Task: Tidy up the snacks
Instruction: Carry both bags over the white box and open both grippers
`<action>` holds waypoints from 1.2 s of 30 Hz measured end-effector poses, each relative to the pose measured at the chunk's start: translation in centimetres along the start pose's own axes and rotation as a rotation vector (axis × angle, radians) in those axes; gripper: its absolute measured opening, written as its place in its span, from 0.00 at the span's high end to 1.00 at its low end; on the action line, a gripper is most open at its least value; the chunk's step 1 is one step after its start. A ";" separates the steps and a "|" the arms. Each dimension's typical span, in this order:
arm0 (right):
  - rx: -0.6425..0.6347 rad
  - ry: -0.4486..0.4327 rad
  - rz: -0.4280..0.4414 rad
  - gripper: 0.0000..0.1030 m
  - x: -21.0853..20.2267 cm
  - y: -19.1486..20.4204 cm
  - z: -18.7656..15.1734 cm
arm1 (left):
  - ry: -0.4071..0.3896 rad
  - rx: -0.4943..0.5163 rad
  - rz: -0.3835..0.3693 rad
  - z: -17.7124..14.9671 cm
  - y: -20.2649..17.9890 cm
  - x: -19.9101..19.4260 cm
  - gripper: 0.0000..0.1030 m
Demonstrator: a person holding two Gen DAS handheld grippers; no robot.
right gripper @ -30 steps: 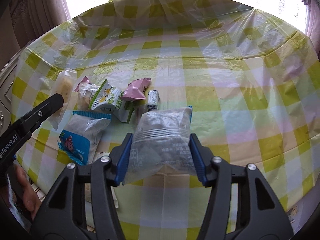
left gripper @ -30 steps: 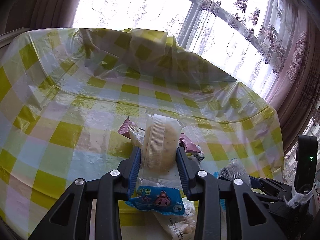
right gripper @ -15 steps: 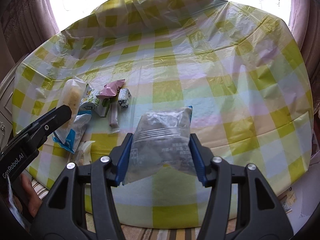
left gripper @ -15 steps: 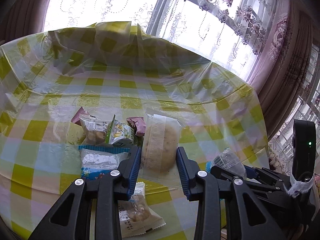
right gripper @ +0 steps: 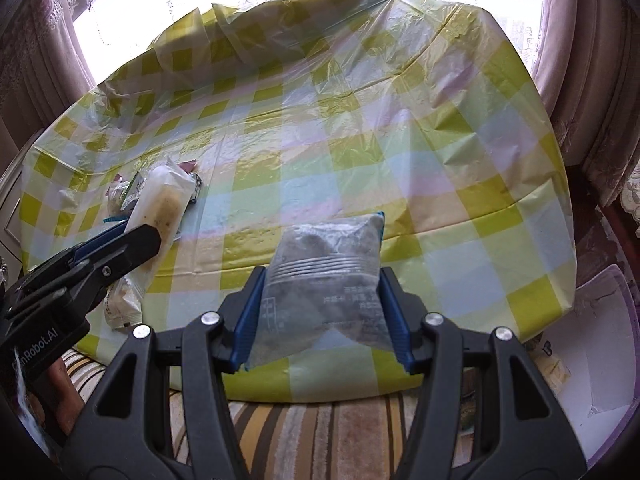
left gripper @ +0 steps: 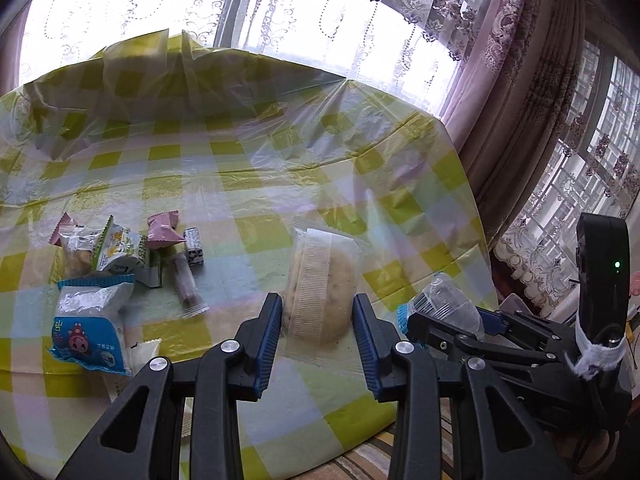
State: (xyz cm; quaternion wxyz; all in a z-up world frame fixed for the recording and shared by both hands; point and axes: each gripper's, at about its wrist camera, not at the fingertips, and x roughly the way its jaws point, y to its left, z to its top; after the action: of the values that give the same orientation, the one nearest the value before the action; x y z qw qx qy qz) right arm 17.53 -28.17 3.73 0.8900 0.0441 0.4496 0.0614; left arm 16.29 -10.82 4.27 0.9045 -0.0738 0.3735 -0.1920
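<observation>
Left wrist view: left claw (left gripper: 317, 326) clamped on a clear-wrapped pale cake (left gripper: 323, 286), pads pressing both sides, packet held clear above the checked table (left gripper: 248, 184). Loose pile of snacks (left gripper: 124, 264) lying far to the left on the cloth, with a blue cartoon packet (left gripper: 90, 330) nearest the edge. Right claw (left gripper: 444, 320) visible low at the right, closed on a grey packet (left gripper: 448, 306). Best handling, as a judgement: keep the squeeze light, since the cake looks soft and liable to crumble, and carry it level.

Right wrist view: right claw (right gripper: 323, 312) gripping the grey packet (right gripper: 326, 276) by its two side edges, packet hanging over the near edge of the table (right gripper: 400, 152), bare cloth ahead. Left claw (right gripper: 132, 240) at the left with the pale cake (right gripper: 164, 204) sticking up from it, in front of the pile. Likely step: carrying both packets toward the open right part of the cloth. Worth lowering each packet until it rests flat before letting go, setting the two side by side without overlap, well in from the table edge so neither slides off the slick plastic cover.
</observation>
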 end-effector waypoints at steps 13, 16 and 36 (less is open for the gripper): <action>0.100 0.018 -0.131 0.43 -2.5 -10.4 -2.7 | 0.136 0.185 -0.138 -0.3 -9.1 3.7 0.64; 0.142 0.018 -0.170 0.43 -3.0 -13.3 -3.3 | 0.165 0.229 -0.163 -0.5 -11.2 4.8 0.64; 0.358 -0.016 -0.331 0.40 -5.9 -26.2 -4.6 | 0.334 0.427 -0.299 -2.7 -21.8 10.1 0.70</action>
State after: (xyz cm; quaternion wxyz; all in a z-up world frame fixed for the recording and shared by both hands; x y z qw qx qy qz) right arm 12.18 -54.82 2.18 0.8696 0.1273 0.4471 -0.1663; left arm 14.60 -34.81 1.81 0.7876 0.0965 0.4530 -0.4064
